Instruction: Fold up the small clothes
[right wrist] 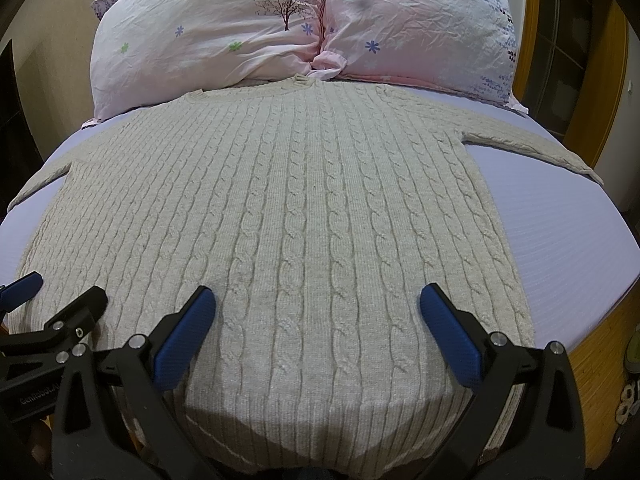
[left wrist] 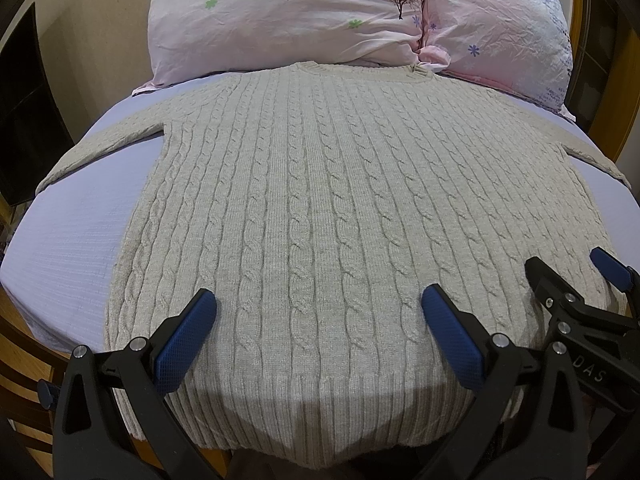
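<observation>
One grey cable-knit sweater [left wrist: 320, 184] lies flat on the lilac bed [left wrist: 68, 248], hem near, collar far against the two pink pillows [left wrist: 288, 20], one sleeve out to each side; spread like this, it looks ready for a first fold, not yet begun. Two claws hover over the near hem: the left claw [left wrist: 318, 316] with jaws spread and holding nothing; the right claw [right wrist: 318, 316] likewise spread and empty, probably each placed to take a hem corner.

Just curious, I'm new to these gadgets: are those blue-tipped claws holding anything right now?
Nothing is held. The left gripper and right gripper are both open above the flat beige cable-knit sweater.
</observation>
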